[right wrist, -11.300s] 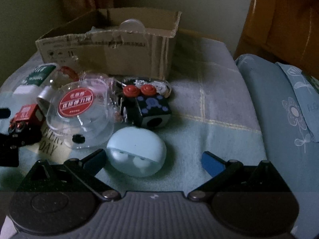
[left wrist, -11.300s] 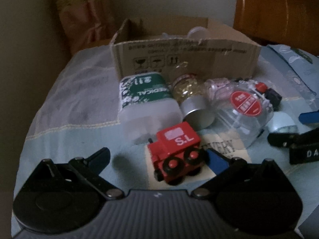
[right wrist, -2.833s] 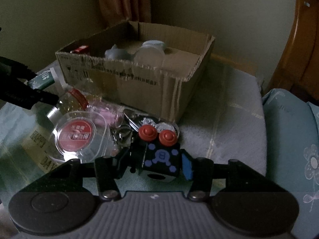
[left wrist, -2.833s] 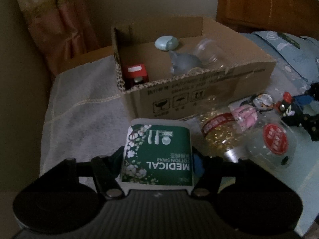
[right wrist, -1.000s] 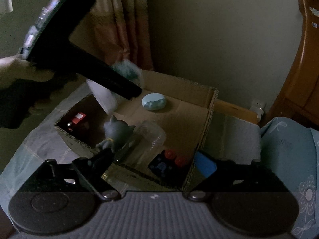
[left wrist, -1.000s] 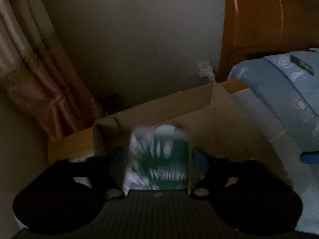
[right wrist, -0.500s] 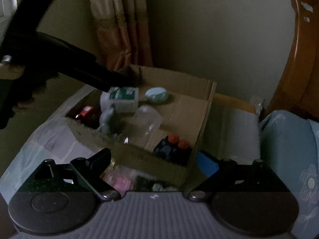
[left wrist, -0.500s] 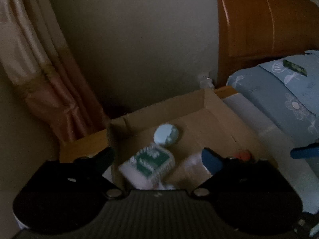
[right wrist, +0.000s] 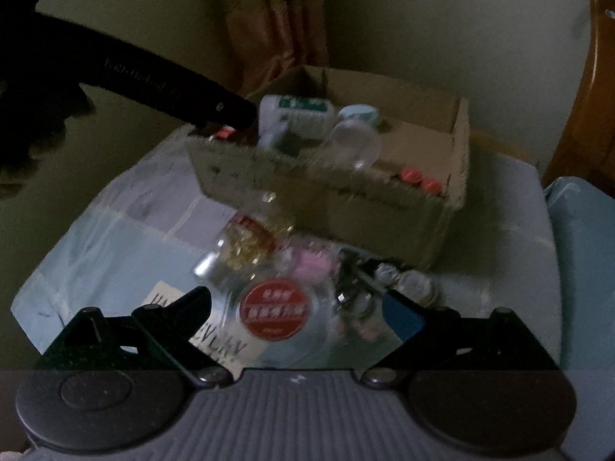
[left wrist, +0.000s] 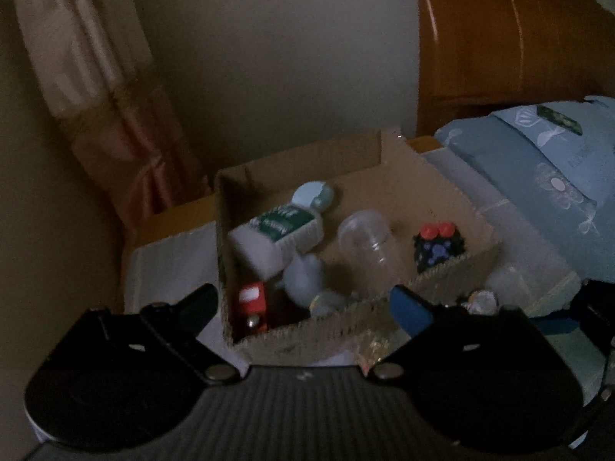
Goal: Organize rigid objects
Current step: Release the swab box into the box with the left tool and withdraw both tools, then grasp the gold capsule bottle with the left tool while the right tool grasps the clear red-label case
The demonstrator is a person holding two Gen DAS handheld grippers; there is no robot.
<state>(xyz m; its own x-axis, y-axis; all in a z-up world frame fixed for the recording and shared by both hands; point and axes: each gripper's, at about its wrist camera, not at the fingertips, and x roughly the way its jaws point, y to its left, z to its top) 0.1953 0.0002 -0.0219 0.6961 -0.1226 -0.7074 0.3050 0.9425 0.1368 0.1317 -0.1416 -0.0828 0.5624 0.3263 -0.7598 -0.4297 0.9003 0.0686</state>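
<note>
An open cardboard box [left wrist: 415,176] [right wrist: 326,192] stands on the bed. Inside lie the green-labelled cotton swab tub [left wrist: 280,226] [right wrist: 303,111], a red toy train [left wrist: 251,303], a grey figure [left wrist: 307,276], a clear jar [left wrist: 365,238], a pale blue case [left wrist: 313,194] and a black cube with red knobs [left wrist: 438,244]. My left gripper [left wrist: 303,301] is open and empty above the box's near wall. My right gripper [right wrist: 298,303] is open and empty over a clear round box with a red label [right wrist: 275,307]. A jar of gold beads [right wrist: 246,246] lies in front of the cardboard box.
A pink item [right wrist: 311,265] and keyrings [right wrist: 403,280] lie beside the red-labelled box. A blue pillow [left wrist: 538,165] and a wooden headboard [left wrist: 499,38] are at the right. A curtain [left wrist: 96,88] hangs at the back left. The left gripper's arm [right wrist: 161,88] reaches over the box.
My left gripper has let go of the cotton swab tub, which now lies in the box, and drawn back. My right gripper, having dropped the black cube in, has lowered towards the red-labelled box.
</note>
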